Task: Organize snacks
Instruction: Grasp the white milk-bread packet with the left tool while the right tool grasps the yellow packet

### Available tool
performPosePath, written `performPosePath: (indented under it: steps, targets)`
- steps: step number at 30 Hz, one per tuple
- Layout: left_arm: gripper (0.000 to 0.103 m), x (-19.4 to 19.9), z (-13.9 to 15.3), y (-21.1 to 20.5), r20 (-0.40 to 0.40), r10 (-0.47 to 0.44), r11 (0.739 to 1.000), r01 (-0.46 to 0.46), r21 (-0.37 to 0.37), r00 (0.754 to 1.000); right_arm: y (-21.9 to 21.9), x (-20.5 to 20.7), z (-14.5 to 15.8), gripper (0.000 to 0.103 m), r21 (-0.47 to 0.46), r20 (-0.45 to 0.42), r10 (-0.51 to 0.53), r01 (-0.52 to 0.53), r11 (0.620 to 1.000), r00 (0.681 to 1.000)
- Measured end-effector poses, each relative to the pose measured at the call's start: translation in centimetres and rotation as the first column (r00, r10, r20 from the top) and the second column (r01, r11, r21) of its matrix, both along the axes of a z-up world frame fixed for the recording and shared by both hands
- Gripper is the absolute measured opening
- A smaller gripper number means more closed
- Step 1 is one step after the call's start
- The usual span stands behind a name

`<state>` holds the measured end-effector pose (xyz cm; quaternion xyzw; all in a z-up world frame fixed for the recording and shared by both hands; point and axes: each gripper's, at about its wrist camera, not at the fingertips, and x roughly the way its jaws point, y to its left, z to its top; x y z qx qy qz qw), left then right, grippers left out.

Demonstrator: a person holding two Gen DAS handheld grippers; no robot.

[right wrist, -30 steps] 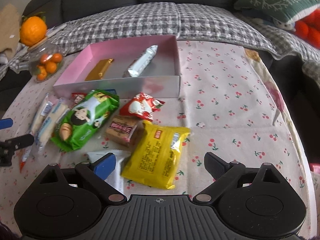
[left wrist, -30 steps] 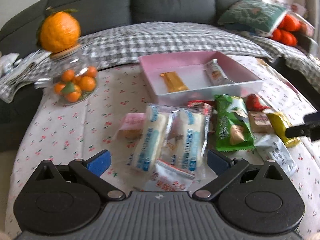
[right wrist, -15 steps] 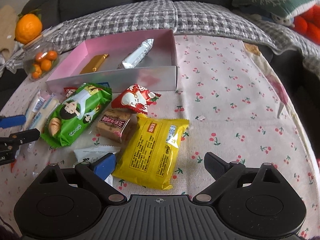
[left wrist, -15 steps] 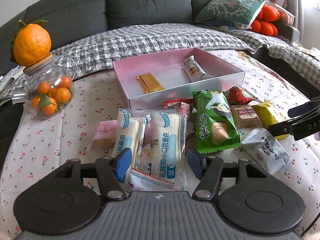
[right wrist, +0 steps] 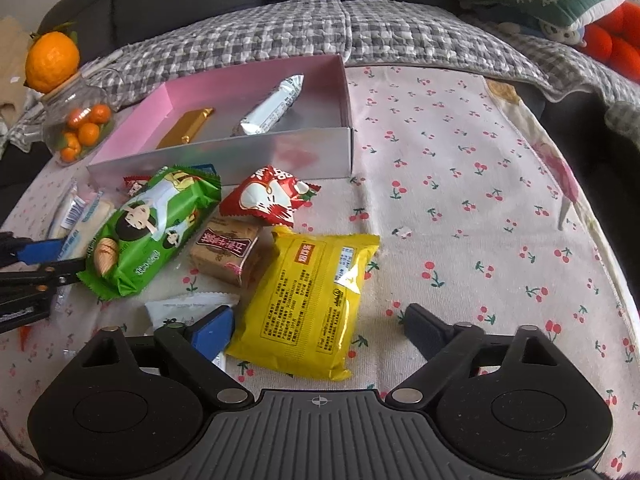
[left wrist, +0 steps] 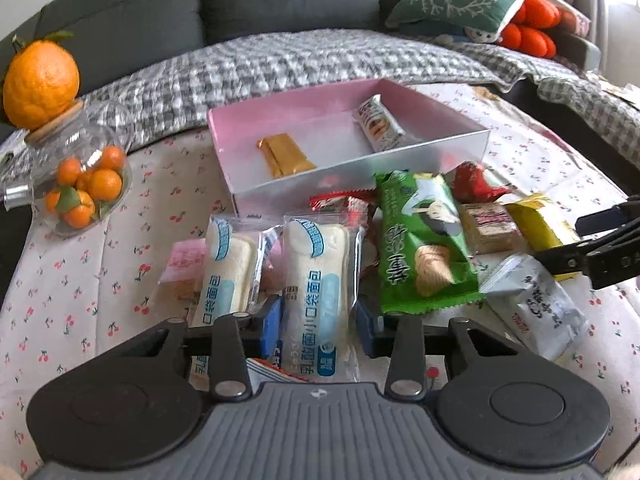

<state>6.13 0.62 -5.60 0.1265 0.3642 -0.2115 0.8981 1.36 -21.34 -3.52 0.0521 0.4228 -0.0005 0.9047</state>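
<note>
My left gripper (left wrist: 318,326) is shut on a white bread packet (left wrist: 316,280) with blue print, among a heap of snacks. A second bread packet (left wrist: 230,270) lies just left of it. A green biscuit pack (left wrist: 420,240), a brown cake (left wrist: 486,226), a red packet (left wrist: 476,188) and a white pouch (left wrist: 536,304) lie to the right. The pink box (left wrist: 360,168) behind holds a gold bar (left wrist: 284,156) and a silver bar (left wrist: 378,128). My right gripper (right wrist: 318,332) is open around the near end of a yellow packet (right wrist: 310,304).
A glass jar of small oranges (left wrist: 76,184) with a big orange (left wrist: 40,84) on top stands at the left. A grey sofa with a checked blanket (left wrist: 320,60) and a green cushion (left wrist: 460,0) lies behind the table. The cherry-print cloth (right wrist: 480,200) stretches right.
My left gripper has moved forward and closed from wide open onto the right-hand bread packet. My right gripper has stayed open and edged closer to the yellow packet.
</note>
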Motion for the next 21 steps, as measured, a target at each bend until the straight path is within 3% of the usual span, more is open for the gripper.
performPosePath:
  steps: [13,21]
  targets:
    - [0.028,0.6,0.4,-0.1,-0.024,0.051,0.999,-0.051,-0.017,0.998,1.5,0.2,0.1,0.055,-0.062,0.010,0.078,-0.077,0.995,0.997]
    - [0.027,0.5,1.3,-0.1,-0.041,0.049,0.998,-0.051,-0.048,0.998,1.1,0.2,0.3,0.053,-0.021,-0.018,0.070,-0.071,0.997,0.997]
